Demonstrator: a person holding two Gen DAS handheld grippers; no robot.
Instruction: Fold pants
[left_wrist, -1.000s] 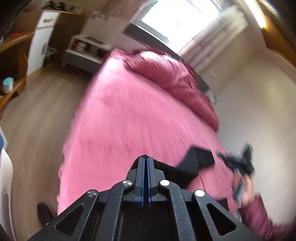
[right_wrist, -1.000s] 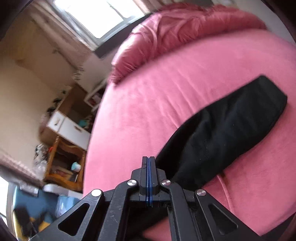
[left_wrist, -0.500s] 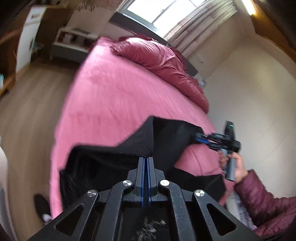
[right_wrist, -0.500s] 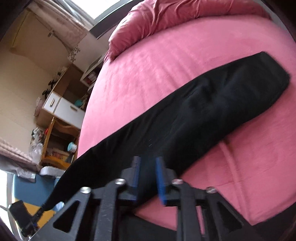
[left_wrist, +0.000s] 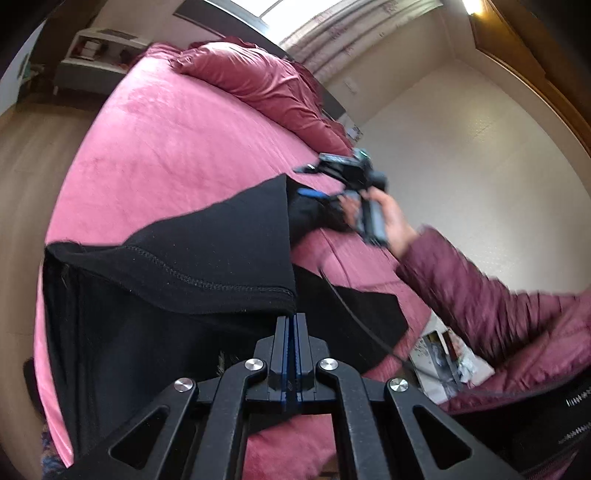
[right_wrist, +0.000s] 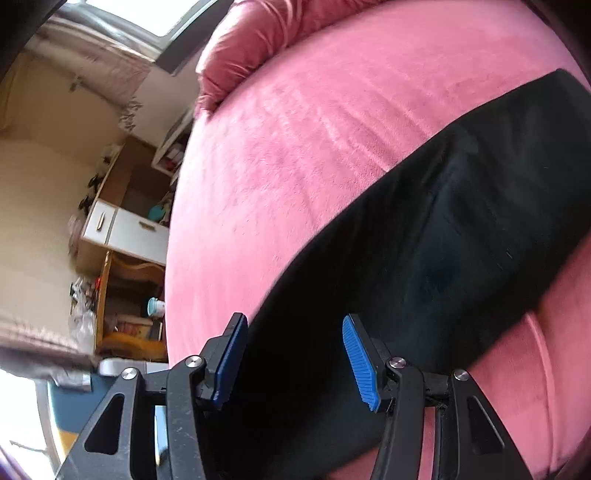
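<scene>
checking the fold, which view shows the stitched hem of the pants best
The left wrist view: the stitched hem of the black pants runs sharp up to the shut left gripper. The right wrist view shows only plain black cloth under the open right gripper.

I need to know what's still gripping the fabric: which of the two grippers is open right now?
The right gripper: its blue pads stand wide apart over the black pants. The left gripper is pressed shut at a hemmed edge of the pants.
</scene>
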